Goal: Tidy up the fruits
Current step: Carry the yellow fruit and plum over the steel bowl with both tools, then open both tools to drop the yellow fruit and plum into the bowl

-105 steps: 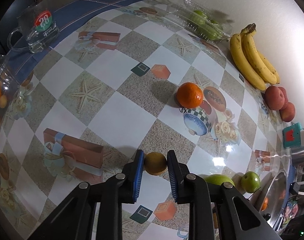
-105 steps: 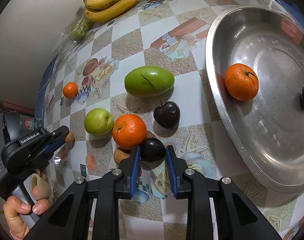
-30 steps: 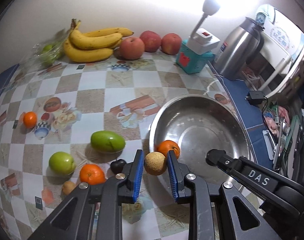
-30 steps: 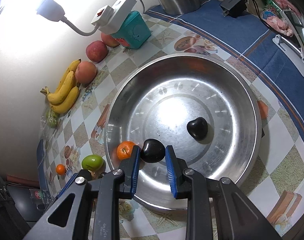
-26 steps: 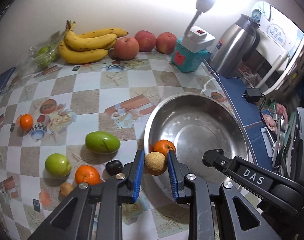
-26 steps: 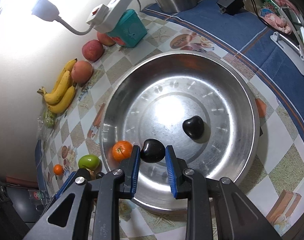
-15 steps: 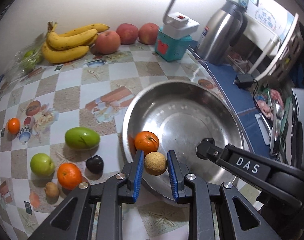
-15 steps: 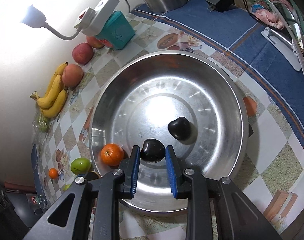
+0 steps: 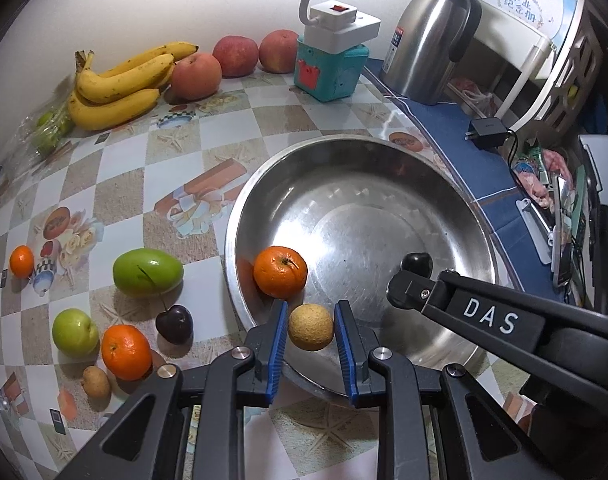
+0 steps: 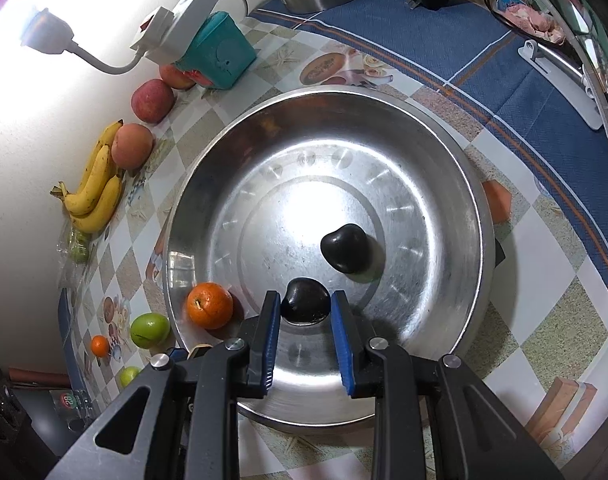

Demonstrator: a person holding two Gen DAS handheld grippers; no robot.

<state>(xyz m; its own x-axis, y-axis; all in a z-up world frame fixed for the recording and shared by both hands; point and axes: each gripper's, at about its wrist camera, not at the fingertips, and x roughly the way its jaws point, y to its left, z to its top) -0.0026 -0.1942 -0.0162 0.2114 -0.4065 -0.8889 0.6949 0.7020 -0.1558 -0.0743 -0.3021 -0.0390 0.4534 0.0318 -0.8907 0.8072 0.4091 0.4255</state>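
Note:
My left gripper (image 9: 310, 329) is shut on a small tan round fruit (image 9: 310, 327) over the near inner edge of a steel bowl (image 9: 456, 208). An orange (image 9: 280, 271) lies in the bowl just beyond it. My right gripper (image 10: 306, 307) is shut on a dark cherry (image 10: 306, 304) above the bowl's floor (image 10: 316, 200). A second dark cherry (image 10: 346, 253) rests near the bowl's middle, and the orange (image 10: 209, 305) sits by the left wall. The right gripper's black arm (image 9: 484, 320) reaches in from the right in the left wrist view.
On the tablecloth left of the bowl lie a green mango (image 9: 147, 272), a green apple (image 9: 75, 332), an orange (image 9: 126, 352), a cherry (image 9: 174, 323), a small tan fruit (image 9: 96, 381) and a tangerine (image 9: 21, 261). Bananas (image 9: 119, 84), peaches (image 9: 235, 56), a teal box (image 9: 330, 70) and a kettle (image 9: 432, 36) line the back.
Both grippers have come lower and closer over the bowl, each still gripping its fruit. The left one has shifted from the table's side onto the bowl's near edge.

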